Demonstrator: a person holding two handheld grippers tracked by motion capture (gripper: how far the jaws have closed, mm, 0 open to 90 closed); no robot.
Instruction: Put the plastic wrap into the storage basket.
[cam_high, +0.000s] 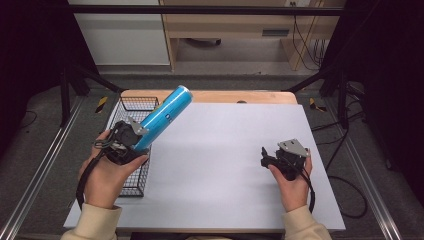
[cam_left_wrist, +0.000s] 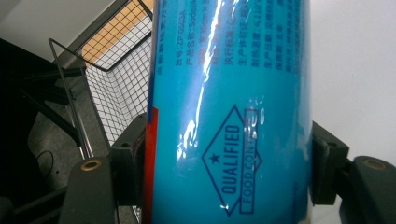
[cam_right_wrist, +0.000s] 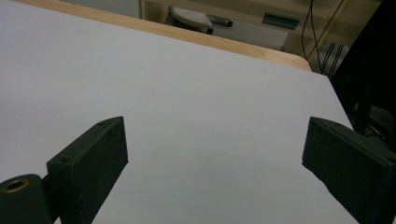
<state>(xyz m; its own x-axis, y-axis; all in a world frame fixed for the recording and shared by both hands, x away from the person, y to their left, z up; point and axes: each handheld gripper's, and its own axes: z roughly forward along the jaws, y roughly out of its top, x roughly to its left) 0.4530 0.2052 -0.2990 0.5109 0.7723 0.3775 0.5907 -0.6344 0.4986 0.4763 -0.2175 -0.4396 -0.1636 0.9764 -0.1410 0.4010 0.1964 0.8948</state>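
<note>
Blue canister (cam_high: 164, 116) clamped in left gripper (cam_high: 131, 136) above basket (cam_high: 131, 107); right gripper (cam_high: 270, 157) spread.

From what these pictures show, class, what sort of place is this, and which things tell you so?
Probably a lab or workshop set up for recording handling tasks. A white-topped table stands inside a dark frame on metal rails, loose cables run under a wooden bench behind, and a person's hand-held left gripper clamps a blue tube.
</note>
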